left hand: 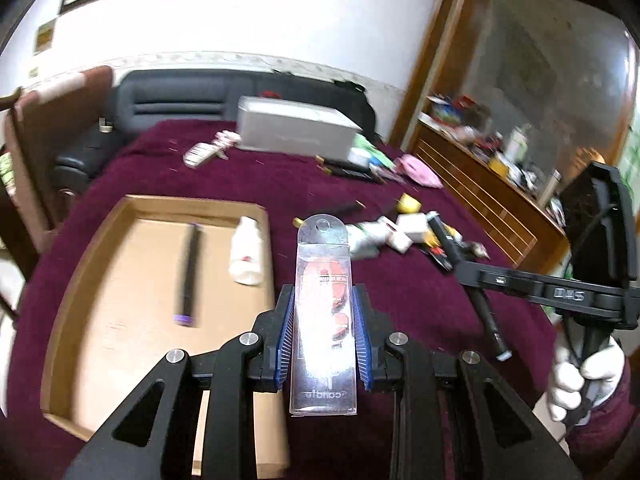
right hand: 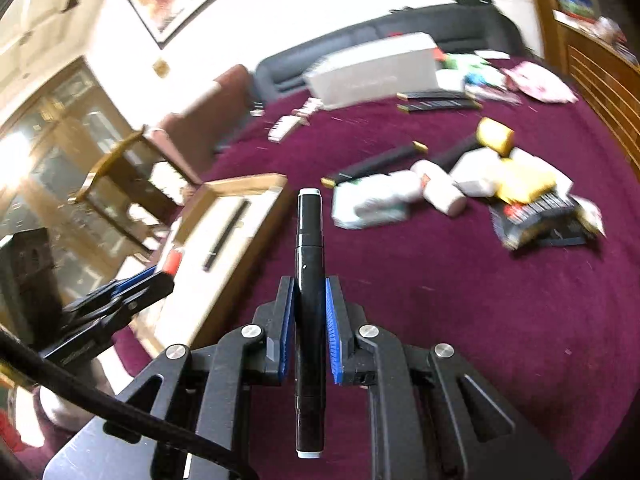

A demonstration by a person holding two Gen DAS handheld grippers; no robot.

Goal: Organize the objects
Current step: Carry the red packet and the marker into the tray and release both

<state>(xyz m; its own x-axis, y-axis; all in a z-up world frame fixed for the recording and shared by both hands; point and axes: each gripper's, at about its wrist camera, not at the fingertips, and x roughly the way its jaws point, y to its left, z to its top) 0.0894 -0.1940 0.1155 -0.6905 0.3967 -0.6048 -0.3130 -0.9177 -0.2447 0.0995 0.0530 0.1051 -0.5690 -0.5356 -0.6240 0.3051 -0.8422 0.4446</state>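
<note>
My left gripper [left hand: 323,300] is shut on a clear plastic candle pack [left hand: 323,312] with red candles inside, held above the maroon tablecloth by the right rim of a shallow cardboard tray [left hand: 72,280]. The tray holds a black marker with purple ends [left hand: 188,276] and a small white bottle [left hand: 246,252]. My right gripper [right hand: 310,292] is shut on a black marker [right hand: 309,280] with white ends, held upright above the cloth to the right of the tray [right hand: 244,184]. The right gripper also shows in the left wrist view [left hand: 452,252].
A pile of small boxes, tubes and packets [right hand: 480,188] lies on the maroon cloth [right hand: 480,320] right of the tray. A grey box [left hand: 292,132] stands at the table's far side with more clutter beside it. A dark sofa [left hand: 180,100] and wooden cabinets [left hand: 480,200] surround the table.
</note>
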